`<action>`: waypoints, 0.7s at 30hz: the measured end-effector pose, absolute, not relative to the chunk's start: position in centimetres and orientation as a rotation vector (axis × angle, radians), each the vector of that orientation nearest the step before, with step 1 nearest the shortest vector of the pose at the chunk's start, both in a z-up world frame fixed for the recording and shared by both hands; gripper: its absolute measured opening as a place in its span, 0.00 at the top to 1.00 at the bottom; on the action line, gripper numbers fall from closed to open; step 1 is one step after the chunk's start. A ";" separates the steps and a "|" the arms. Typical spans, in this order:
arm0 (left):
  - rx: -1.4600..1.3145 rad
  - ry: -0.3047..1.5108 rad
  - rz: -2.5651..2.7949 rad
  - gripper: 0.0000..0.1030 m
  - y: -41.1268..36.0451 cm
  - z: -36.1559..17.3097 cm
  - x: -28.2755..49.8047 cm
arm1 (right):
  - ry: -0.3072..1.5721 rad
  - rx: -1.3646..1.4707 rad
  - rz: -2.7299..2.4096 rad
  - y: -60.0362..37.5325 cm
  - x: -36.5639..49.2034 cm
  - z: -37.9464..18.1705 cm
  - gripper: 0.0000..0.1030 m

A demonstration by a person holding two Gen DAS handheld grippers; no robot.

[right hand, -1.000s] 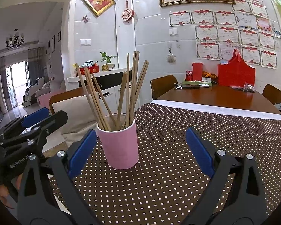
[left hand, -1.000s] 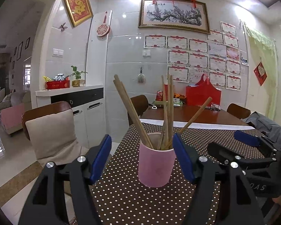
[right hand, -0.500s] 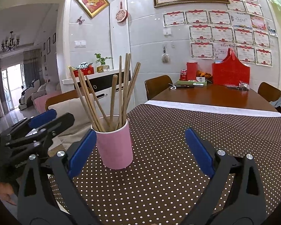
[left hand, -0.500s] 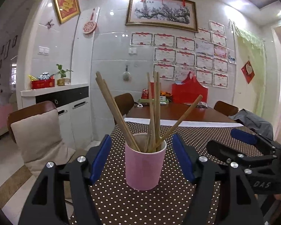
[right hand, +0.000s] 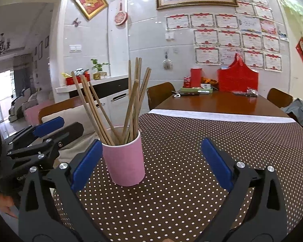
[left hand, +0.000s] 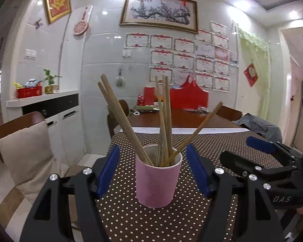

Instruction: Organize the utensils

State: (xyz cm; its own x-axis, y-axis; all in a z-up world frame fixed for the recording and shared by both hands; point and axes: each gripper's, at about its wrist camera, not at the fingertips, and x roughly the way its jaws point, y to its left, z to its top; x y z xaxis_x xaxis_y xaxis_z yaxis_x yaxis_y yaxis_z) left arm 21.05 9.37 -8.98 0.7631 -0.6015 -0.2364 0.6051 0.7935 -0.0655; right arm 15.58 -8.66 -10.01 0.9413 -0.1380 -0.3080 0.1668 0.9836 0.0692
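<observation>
All chopsticks (left hand: pixel 163 121) I see sit in the pink cup (left hand: pixel 156 183) at 12 o'clock; left tool (left hand: pixel 152 169) and right tool (right hand: pixel 149 161) both released, nothing loose on counter (right hand: pixel 192 161).

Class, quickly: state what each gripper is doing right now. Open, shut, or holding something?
Left gripper: open, holding nothing; its pads flank the pink cup without touching.
Right gripper: open, holding nothing.

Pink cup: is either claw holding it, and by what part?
Nothing held. Left claw open, pads flanking the pink cup without touching; right claw open, cup by its left pad.
</observation>
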 end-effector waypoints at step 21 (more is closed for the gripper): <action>0.052 0.250 -0.729 0.35 9.4 -9.4 22.8 | 0.328 0.086 -0.218 -7.6 16.5 -10.3 0.06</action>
State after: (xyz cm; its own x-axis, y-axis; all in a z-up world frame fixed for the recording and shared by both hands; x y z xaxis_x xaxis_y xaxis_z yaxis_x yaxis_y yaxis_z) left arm 22.85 9.42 -9.39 0.7173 -0.6527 -0.2440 0.6650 0.7458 -0.0402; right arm 16.50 -7.64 -10.25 0.9237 -0.1977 -0.3282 0.2257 0.9730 0.0489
